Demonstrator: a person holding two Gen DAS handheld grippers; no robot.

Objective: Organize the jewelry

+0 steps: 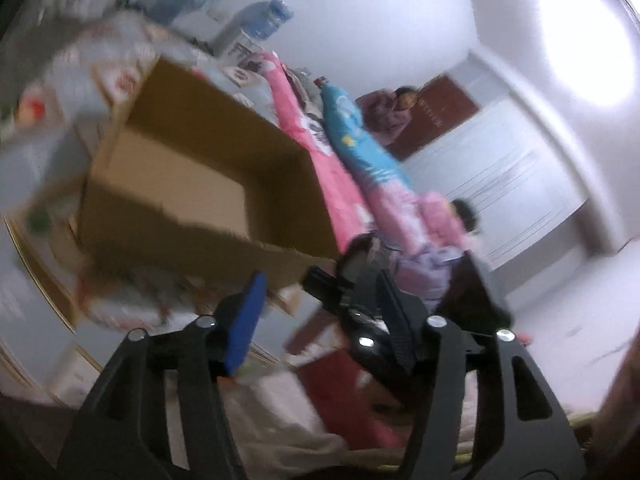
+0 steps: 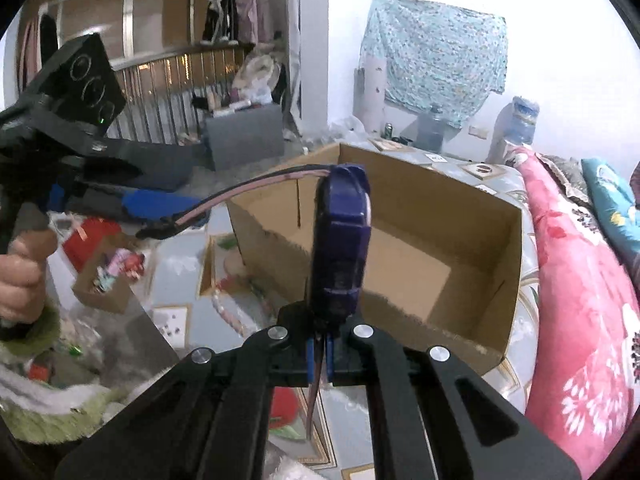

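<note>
Right wrist view: right gripper [image 2: 319, 354] is clamped on the strap of a wristwatch [image 2: 341, 236]. The dark purple watch body stands upright just above the closed blue pads, in front of the open cardboard box [image 2: 460, 224]. The free strap [image 2: 240, 192], pink inside and black outside, arcs away from the box toward the left gripper [image 2: 168, 208]; its buckle end sits touching or just beside that gripper's blue pad [image 2: 160, 203]. Can't tell from this view whether the pad grips it. A bare hand [image 2: 22, 276] holds the left gripper's handle.

Box sits on a patterned bedsheet [image 2: 176, 264]. Beside its near corner, a small open cardboard tray [image 2: 212, 268] with beaded pieces; further from the box, a second small box [image 2: 104, 280] with colourful trinkets and a red box [image 2: 86, 240]. On the box's other side, a pink floral blanket [image 2: 580, 280].

Left wrist view: heavily blurred. Left gripper [image 1: 320, 312] fingers stand well apart, blue pad [image 1: 246, 320] on one, dark pad [image 1: 396, 316] on the other, nothing visibly between them. Cardboard box [image 1: 192, 184] ahead, interior bare. Beyond the box, the pink blanket [image 1: 320, 148] and a blue patterned pillow [image 1: 360, 140].
</note>
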